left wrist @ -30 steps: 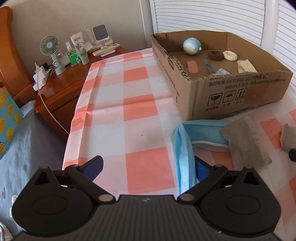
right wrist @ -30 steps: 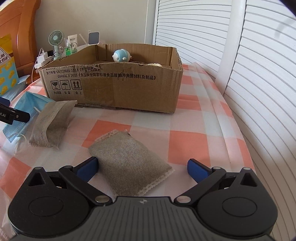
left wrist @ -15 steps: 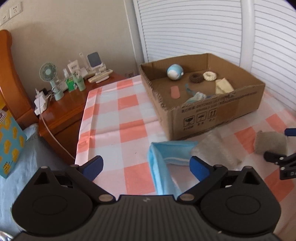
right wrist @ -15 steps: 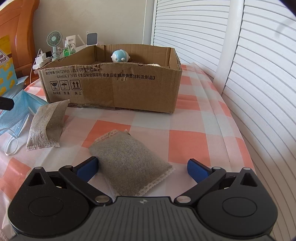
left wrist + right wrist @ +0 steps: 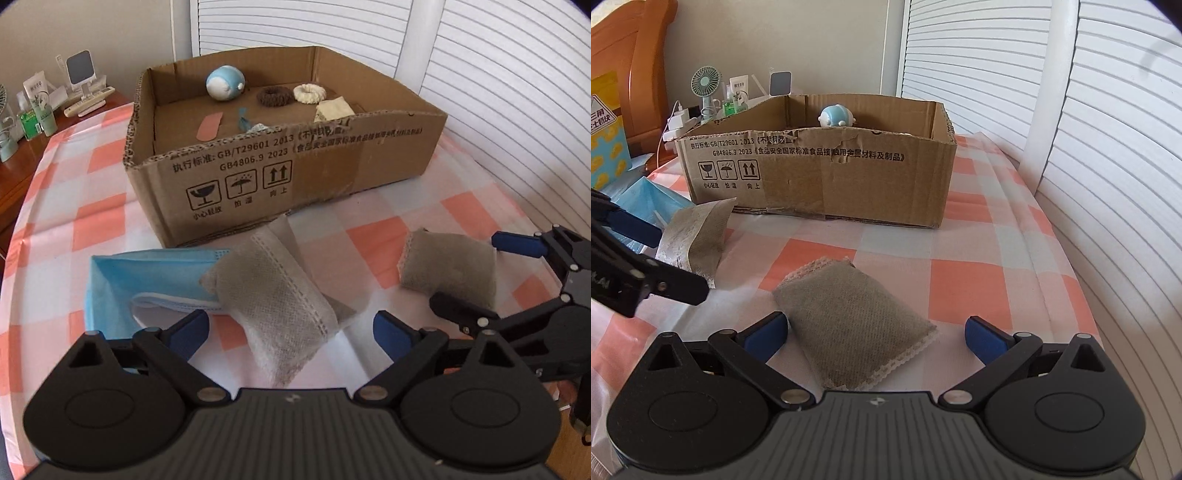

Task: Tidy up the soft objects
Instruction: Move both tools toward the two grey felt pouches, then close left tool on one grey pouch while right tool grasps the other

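Jaws spread, sachets (image 5: pixel 275 295) (image 5: pixel 849 325) between them

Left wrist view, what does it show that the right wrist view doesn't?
Only the left wrist view shows the box's floor: brown ring, cream ring, pink strip. Only the right wrist view shows the fan and orange headboard. Both show the box, blue toy, mask and two grey pouches.

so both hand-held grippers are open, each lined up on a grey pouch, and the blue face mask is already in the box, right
Not quite. The blue face mask lies on the checked cloth in front of the cardboard box, partly under one grey pouch, as the left wrist view shows. The rest holds.
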The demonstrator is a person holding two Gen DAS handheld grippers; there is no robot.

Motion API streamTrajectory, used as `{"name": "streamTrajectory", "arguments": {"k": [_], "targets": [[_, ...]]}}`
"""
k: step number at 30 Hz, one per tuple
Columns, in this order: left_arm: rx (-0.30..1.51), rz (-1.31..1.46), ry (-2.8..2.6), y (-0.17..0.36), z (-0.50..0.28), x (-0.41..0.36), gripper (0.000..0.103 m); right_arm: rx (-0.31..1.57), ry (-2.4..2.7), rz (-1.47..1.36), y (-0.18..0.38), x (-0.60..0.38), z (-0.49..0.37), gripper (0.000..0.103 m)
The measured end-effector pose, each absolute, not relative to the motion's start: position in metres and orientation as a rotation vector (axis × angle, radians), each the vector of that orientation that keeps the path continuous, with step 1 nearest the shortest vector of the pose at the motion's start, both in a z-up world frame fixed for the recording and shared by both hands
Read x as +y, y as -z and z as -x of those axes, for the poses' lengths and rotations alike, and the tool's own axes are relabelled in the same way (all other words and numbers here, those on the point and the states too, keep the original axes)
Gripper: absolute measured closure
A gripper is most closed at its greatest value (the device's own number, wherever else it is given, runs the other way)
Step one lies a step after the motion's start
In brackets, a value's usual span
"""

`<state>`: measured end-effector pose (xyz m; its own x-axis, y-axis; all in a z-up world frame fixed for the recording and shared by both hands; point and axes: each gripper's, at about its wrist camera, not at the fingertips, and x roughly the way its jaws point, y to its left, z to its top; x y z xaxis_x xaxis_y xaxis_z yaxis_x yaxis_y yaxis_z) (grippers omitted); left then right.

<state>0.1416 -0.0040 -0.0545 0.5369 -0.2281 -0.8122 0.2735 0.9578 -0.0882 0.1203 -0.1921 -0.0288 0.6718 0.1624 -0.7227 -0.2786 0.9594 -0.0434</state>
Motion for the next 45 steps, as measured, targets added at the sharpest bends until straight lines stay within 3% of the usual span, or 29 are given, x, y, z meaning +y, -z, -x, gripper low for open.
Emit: {"name": "streamTrajectory", "arguments": {"k": [3,5,7,9,12,23,25,30,33,40,43,45], "targets": [[0.928,-0.03,0.324,0.053,-0.148,-0.01,0.01,0.789,-0.261,0.156,0.029,-0.193,-0.118,0.0],[0.92,-0.039,0.323,0.053,-0.152,-0.016,0.022,0.787,-0.266,0.157,0.029,-0.194,-0.118,0.0],[0.904,-0.088,0.291,0.055,-0.152,-0.021,0.048,0.785,-0.267,0.157,0.029,-0.194,-0.118,0.0],[0.881,-0.125,0.289,0.054,-0.147,-0.022,0.062,0.784,-0.269,0.158,0.029,-0.194,-0.118,0.0],[0.886,-0.113,0.329,0.048,-0.136,-0.016,0.069,0.783,-0.273,0.159,0.029,-0.194,-0.118,0.0],[0.897,-0.208,0.46,0.047,-0.098,-0.008,0.064,0.774,-0.302,0.19,0.027,-0.19,-0.115,0.001],[0.894,-0.207,0.443,0.048,-0.098,-0.009,0.057,0.768,-0.326,0.215,0.026,-0.186,-0.116,0.005],[0.893,-0.188,0.426,0.051,-0.098,-0.008,0.051,0.774,-0.422,0.252,0.023,-0.179,-0.123,0.017],[0.891,-0.178,0.413,0.052,-0.098,-0.005,0.045,0.816,-0.475,0.232,0.02,-0.18,-0.125,0.018],[0.89,-0.168,0.402,0.052,-0.098,-0.006,0.044,0.799,-0.549,0.357,0.014,-0.171,-0.119,0.018],[0.886,-0.161,0.391,0.053,-0.097,-0.006,0.044,0.782,-0.582,0.387,0.015,-0.167,-0.126,0.023],[0.889,-0.153,0.385,0.052,-0.097,-0.006,0.045,0.786,-0.609,0.387,0.014,-0.166,-0.13,0.035]]}}
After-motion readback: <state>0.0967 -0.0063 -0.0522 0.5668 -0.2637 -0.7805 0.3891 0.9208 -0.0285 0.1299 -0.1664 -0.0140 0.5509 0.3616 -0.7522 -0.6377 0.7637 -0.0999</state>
